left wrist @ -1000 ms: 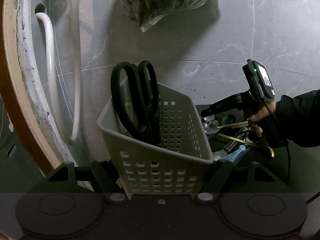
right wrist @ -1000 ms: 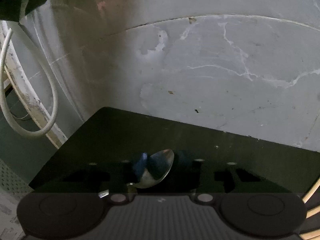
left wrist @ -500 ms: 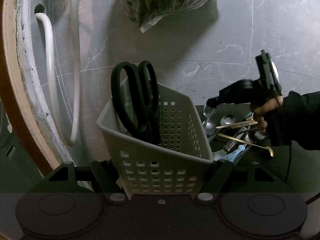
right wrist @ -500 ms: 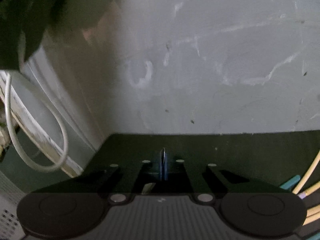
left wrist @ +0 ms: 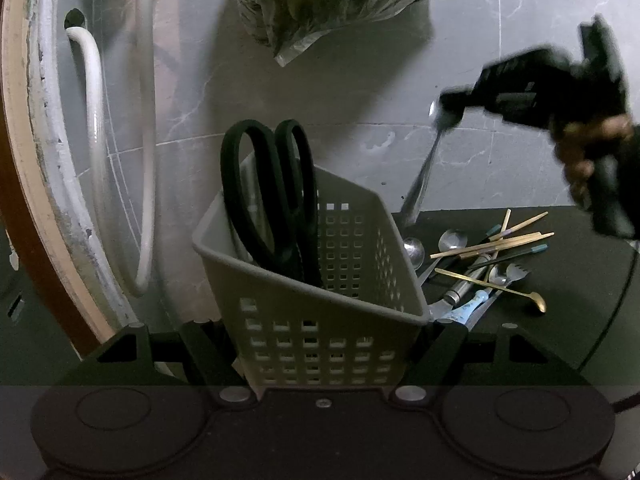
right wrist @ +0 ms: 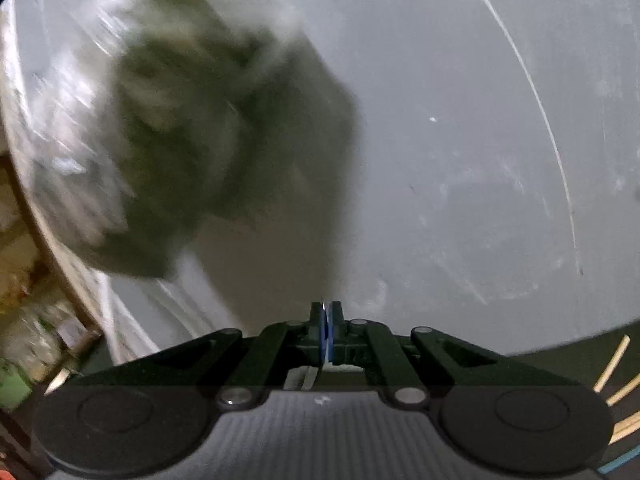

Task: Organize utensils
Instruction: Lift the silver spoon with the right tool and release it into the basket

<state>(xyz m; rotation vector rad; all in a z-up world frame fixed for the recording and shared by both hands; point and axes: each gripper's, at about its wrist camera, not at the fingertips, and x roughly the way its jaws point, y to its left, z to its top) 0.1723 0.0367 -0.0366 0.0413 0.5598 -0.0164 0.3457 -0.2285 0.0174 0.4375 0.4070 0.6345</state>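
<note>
Now | grey marble floor [left wrist: 500, 80] | left gripper [left wrist: 322, 332] clamps basket [left wrist: 320, 320] | right gripper [left wrist: 450, 110] pinches spoon [left wrist: 420, 184]

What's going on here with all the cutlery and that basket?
A person is sorting utensils with two hand-held grippers. The left gripper clamps a grey perforated basket that holds black scissors. The right gripper is shut on a metal spoon, held in the air above the pile of spoons and chopsticks on the dark mat. The spoon is not yet in the basket.
</note>
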